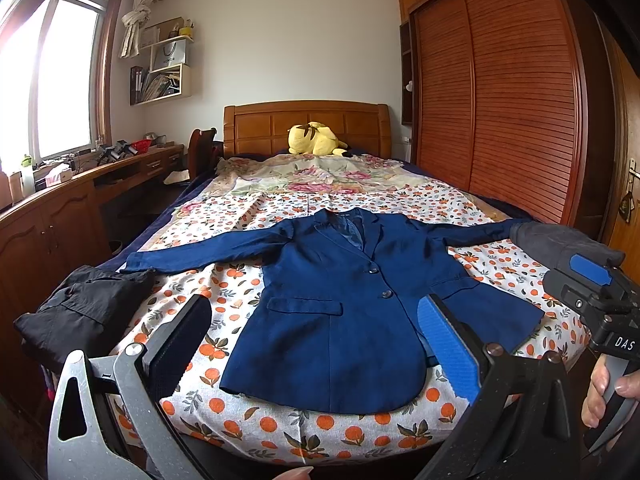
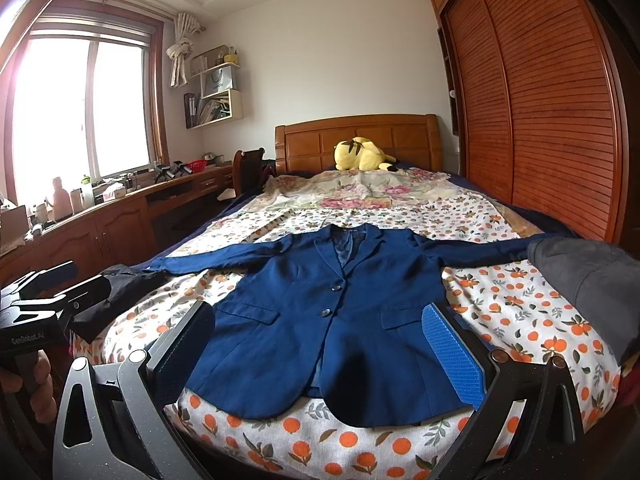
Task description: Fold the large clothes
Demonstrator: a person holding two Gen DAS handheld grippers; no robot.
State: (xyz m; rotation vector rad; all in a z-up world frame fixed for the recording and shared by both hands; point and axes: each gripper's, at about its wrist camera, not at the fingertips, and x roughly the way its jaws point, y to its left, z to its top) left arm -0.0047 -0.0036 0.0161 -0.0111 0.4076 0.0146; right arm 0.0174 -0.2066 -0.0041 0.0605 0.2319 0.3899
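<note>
Blue blazer [image 1: 340,304] laid flat, front up, on orange-print bed sheet [image 1: 256,420], sleeves spread L/R, hem at the near bed edge, collar twd headboard [image 1: 308,124].

View diffs: L wrist cam shows right tool [image 1: 592,276] from the side at far right, w/ a hand [image 1: 608,392] gripping its handle; folded black garment [image 1: 84,312] seen whole at left bed corner. R wrist cam shows left tool [image 2: 60,284] at far left edge, fingers [image 2: 40,376] wrapped on handle, black garment partly hidden behind it. Dark grey garment [image 2: 592,296] at right bed edge seen larger in R cam, lying over the blazer's sleeve end.

Edges/room: sheet past the collar is bare up to the floral blanket [image 1: 312,176] and yellow plush [image 1: 316,140]. Wardrobe [image 1: 500,92] close on right side, desk [image 1: 80,184] along left wall under the window.

Pose: both tools held above the near bed edge, aimed along the bed at the blazer hem, not touching cloth. Left tool jaws spread wide, nothing between. Right tool jaws likewise spread wide, nothing held.
</note>
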